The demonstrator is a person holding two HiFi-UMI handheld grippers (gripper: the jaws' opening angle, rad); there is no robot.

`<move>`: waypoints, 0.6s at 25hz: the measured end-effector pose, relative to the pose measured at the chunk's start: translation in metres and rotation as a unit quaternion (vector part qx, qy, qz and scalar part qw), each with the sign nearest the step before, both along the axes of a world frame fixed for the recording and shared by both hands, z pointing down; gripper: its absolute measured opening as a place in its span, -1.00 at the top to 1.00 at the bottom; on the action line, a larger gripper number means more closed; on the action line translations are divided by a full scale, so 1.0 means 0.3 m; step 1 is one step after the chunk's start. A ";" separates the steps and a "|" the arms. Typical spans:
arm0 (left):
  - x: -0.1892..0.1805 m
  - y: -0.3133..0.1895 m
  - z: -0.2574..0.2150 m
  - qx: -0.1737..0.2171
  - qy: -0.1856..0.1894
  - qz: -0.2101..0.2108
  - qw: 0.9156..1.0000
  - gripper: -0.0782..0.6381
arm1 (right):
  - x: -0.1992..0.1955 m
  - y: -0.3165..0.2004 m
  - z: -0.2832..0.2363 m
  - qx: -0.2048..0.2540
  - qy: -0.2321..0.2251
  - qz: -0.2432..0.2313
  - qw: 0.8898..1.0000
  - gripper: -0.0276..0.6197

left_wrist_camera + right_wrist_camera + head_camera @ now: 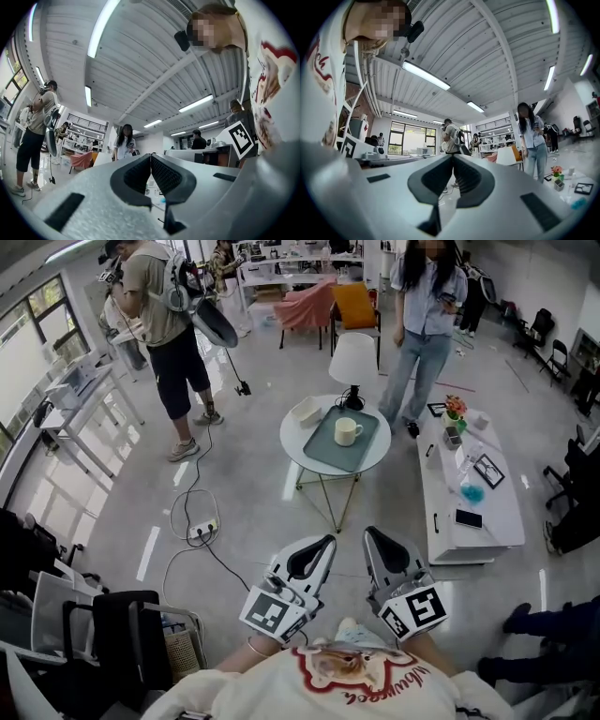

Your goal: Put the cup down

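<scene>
cream cup on grey-green tray

The left gripper and right gripper have grey shells, black ribbed pads and rear marker cubes; the shirt is cream.

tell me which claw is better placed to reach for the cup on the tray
Right claw, narrowly: it and the left claw are both shut, empty and about equally far from the cup, but its handle seems to face the right side.
</scene>
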State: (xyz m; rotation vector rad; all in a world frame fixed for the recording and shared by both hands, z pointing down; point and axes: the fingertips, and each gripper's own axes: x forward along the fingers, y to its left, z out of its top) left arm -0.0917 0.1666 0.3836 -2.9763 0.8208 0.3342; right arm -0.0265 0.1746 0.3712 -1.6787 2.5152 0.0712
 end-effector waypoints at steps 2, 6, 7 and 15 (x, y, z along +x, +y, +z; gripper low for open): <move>-0.011 0.024 -0.016 0.006 0.005 -0.002 1.000 0.73 | -0.016 0.023 -0.014 0.004 0.005 -0.004 1.000 0.82; -0.020 0.060 -0.039 0.008 0.006 -0.008 1.000 0.73 | -0.030 0.054 -0.040 0.008 0.004 -0.012 1.000 0.82; -0.018 0.066 -0.045 0.008 0.006 -0.010 1.000 0.73 | -0.026 0.060 -0.045 0.009 0.002 -0.013 1.000 0.82; 0.020 0.100 -0.058 0.011 0.009 -0.015 1.000 0.73 | 0.020 0.101 -0.059 0.012 -0.005 -0.016 1.000 0.82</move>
